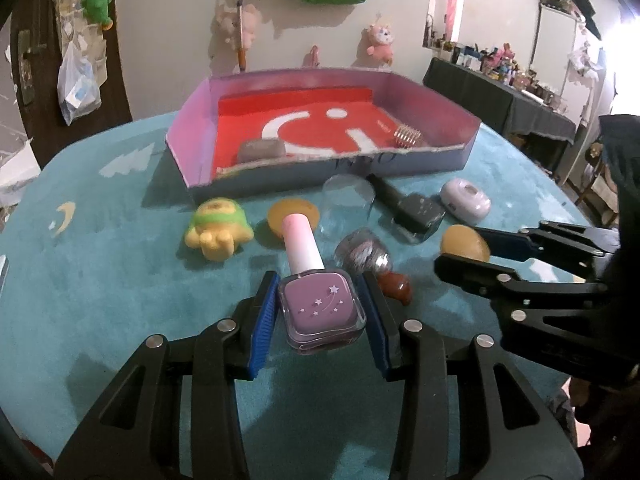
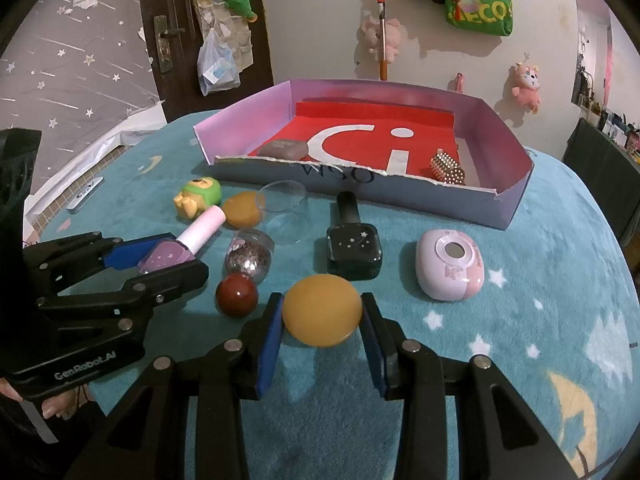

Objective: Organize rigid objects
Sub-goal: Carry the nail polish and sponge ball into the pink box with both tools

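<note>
The left gripper (image 1: 322,308) is clamping its blue pads against both sides of a purple nail polish bottle (image 1: 322,310), whose pale pink cap is pointing away toward the box; the right gripper (image 2: 322,314) is likewise pressing its pads on either side of an amber egg-shaped stone (image 2: 322,310), and whether either object is lifting off the cloth cannot be told; both tools are sitting side by side over a teal tablecloth (image 2: 540,320) printed with stars and moons; just beside the left gripper's tip a dark red ball (image 2: 237,294) is resting against a small glitter-filled jar (image 2: 250,254); beyond these a clear glass cup (image 2: 285,216) is lying next to a second amber stone (image 2: 242,209), with a yellow and green toy figure (image 2: 198,196) further left; a black nail polish bottle (image 2: 353,250) is lying in the middle with its cap toward the box, and a pink oval case (image 2: 450,264) is sitting to its right; furthest out a shallow cardboard box (image 2: 516,208) with a red lining is holding a grey stone (image 2: 284,149) at its left and a gold studded clip (image 2: 448,168) at its right.
</note>
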Tool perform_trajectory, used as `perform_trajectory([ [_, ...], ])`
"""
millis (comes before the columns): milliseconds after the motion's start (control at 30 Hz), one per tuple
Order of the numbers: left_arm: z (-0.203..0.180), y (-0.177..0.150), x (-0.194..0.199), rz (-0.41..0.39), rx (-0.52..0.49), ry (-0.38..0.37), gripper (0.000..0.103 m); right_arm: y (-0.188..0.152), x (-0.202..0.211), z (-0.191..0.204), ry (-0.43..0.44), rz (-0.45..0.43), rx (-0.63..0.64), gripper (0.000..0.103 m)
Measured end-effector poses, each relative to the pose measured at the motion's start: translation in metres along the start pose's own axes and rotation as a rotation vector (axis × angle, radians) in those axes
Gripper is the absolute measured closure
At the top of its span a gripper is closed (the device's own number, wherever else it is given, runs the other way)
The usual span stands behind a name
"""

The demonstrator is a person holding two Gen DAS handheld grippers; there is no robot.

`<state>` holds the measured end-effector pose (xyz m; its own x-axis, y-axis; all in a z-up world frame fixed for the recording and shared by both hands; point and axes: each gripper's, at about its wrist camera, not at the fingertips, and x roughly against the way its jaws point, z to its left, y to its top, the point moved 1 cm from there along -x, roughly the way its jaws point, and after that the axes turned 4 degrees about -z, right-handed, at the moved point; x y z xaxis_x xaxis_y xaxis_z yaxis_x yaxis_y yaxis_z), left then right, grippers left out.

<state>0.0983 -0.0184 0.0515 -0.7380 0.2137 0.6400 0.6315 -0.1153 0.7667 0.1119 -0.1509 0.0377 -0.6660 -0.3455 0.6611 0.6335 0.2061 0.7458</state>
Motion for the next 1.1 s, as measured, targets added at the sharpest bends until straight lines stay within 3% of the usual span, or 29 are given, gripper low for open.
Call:
perform_trajectory([
  [267, 0.001, 0.052, -0.003, -0.043, -0.010, -0.043, 0.065, 0.044, 0.006, -0.018, 0.028, -0.050, -0.013, 0.063],
  [567, 0.000, 0.114, -0.070, 0.005, -0.102, -0.106, 0.065, 0.100, -0.040, -0.053, 0.039, -0.009, 0.063, 0.063],
  [800, -0.002, 0.130, -0.115, 0.085, -0.180, -0.143, 0.065, 0.115, -0.081, -0.071, 0.088, 0.054, 0.141, 0.063],
  [1100, -0.007, 0.124, -0.146, 0.153, -0.225, -0.172, 0.065, 0.114, -0.110, -0.076, 0.135, 0.125, 0.216, 0.063],
])
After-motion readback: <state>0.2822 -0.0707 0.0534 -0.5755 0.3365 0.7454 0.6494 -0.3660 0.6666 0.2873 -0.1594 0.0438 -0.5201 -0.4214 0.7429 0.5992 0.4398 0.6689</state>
